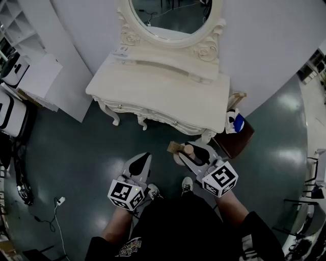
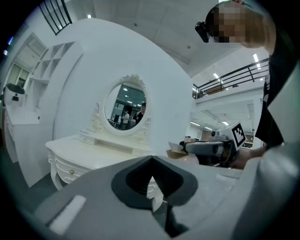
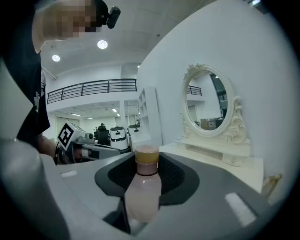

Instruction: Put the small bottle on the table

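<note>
text: none legible | shirt print (image 1: 127,248): too small to read

The dressing table top (image 1: 163,96) lay bare in front. The oval mirror (image 1: 173,12) and low shelf (image 1: 168,67) blocked its back.

Your right hand-held gripper (image 3: 146,174) has both jaws pressed against the small bottle (image 3: 142,199). The bottle stands upright, with a pale pink body and a tan cap (image 3: 147,155) near the jaw tips. Beyond, to the right: white worktop (image 3: 251,169) carrying an ornate oval mirror (image 3: 206,101). Far left: your left hand-held gripper (image 3: 89,151), marker cube showing.
</note>
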The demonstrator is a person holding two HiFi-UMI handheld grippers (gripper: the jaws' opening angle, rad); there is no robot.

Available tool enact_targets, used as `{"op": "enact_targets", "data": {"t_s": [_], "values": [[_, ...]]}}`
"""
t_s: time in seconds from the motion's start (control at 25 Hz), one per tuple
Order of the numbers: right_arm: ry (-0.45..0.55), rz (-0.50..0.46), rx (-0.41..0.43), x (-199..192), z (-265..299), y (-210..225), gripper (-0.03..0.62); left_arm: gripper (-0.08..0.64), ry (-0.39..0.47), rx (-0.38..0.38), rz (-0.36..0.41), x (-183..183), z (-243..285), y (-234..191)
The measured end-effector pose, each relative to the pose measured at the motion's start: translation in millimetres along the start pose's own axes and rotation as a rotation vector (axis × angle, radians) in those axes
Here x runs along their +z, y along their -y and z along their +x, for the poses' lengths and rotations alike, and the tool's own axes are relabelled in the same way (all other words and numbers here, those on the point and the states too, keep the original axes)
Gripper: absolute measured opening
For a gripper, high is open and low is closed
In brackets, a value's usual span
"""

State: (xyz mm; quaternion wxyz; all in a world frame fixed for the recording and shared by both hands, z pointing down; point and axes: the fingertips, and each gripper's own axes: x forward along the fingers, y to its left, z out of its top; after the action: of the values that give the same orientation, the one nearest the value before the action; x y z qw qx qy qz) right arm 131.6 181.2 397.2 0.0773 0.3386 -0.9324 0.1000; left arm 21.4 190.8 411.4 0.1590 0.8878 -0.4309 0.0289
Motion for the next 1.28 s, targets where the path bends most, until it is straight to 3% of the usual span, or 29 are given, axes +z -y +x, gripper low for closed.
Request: {"op": "enact_targets", "data": {"t_s": [1.28], "values": [[0.02, 0.026, 0.015, 4, -2, -21, 0.165, 0.0, -0.007, -0.034, 0.045, 1, -12, 8]]}}
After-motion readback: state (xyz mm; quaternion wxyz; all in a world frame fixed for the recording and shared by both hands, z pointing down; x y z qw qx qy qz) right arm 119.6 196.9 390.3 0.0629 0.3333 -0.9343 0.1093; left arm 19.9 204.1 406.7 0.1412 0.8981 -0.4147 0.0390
